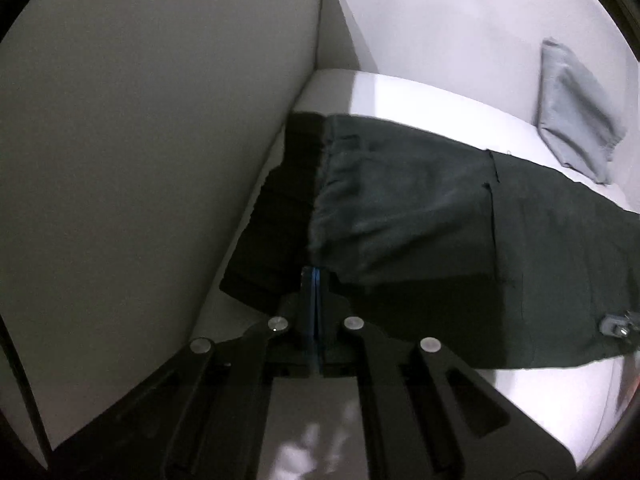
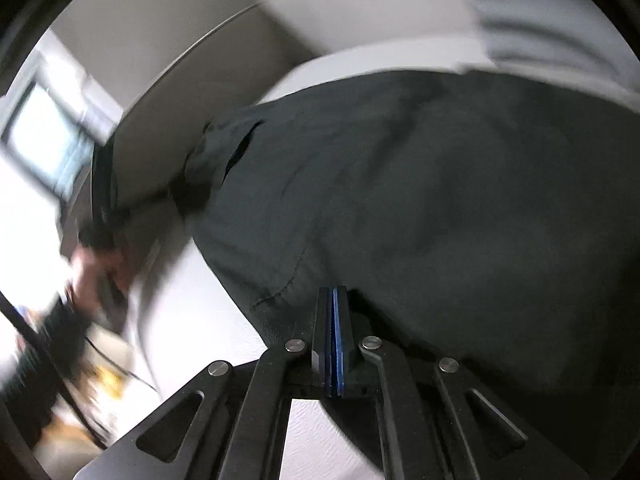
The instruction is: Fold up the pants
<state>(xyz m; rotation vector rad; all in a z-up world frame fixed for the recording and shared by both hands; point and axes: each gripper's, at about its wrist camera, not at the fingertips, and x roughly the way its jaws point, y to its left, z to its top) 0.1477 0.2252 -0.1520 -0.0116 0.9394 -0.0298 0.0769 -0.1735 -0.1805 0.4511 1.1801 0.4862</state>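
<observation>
Both grippers are pinching the near edge of the dark pants point(image 1: 420, 208), jaws pressed tight together on the cloth. Left gripper point(image 1: 316, 274) is gripping by the waistband, right gripper point(image 2: 335, 294) further right. Pants are lying on the white bed point(image 1: 420, 96). They look soft, light and floppy, so edges are best to grab.

The right claw point(image 2: 335, 300) was clamped on the near edge of dark pants point(image 2: 420, 184) spread over the white surface point(image 2: 200, 304).
</observation>
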